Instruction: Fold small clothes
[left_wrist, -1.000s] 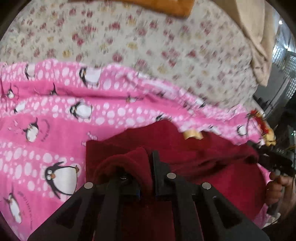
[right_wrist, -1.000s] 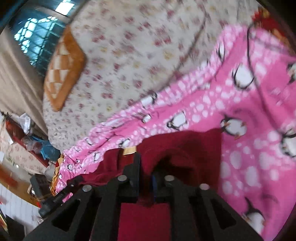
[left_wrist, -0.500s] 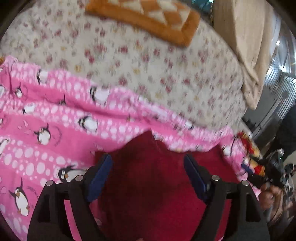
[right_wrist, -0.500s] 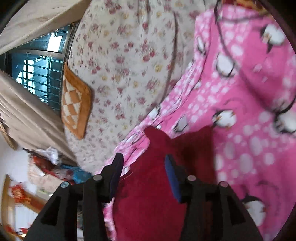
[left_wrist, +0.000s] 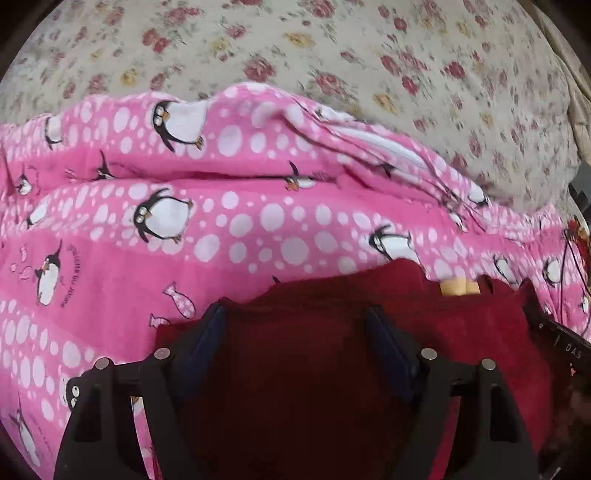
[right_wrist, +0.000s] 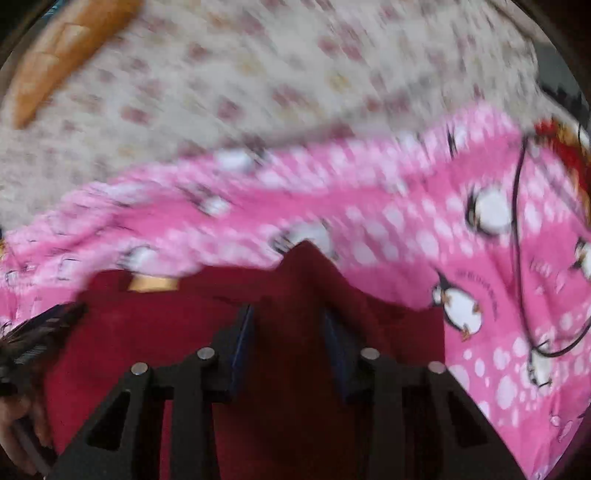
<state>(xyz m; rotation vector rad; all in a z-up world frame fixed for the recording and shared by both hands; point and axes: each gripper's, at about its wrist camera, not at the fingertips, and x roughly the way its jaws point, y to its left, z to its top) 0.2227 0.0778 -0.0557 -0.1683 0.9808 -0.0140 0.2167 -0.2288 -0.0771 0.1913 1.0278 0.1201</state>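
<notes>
A dark red garment (left_wrist: 461, 325) lies flat on a pink penguin blanket (left_wrist: 258, 221), with a tan label (left_wrist: 460, 286) at its far edge. My left gripper (left_wrist: 295, 310) hovers over the garment's left part, open wide, with nothing pinched. In the blurred right wrist view the same garment (right_wrist: 147, 325) shows a raised peak at its far edge. My right gripper (right_wrist: 288, 310) is over it with its jaws closing. Red cloth lies under and between the fingers, but the pads do not press on it.
The blanket (right_wrist: 369, 206) lies on a floral bedsheet (left_wrist: 332, 44). An orange cushion (right_wrist: 66, 48) sits at the far left. A black cable (right_wrist: 517, 240) runs across the blanket on the right. A hand (right_wrist: 22, 424) holding the other gripper shows at the left edge.
Both grippers were shut on folds of the red garment, then let go and opened. Both have since dropped back close over the garment, and the right jaws have narrowed.
</notes>
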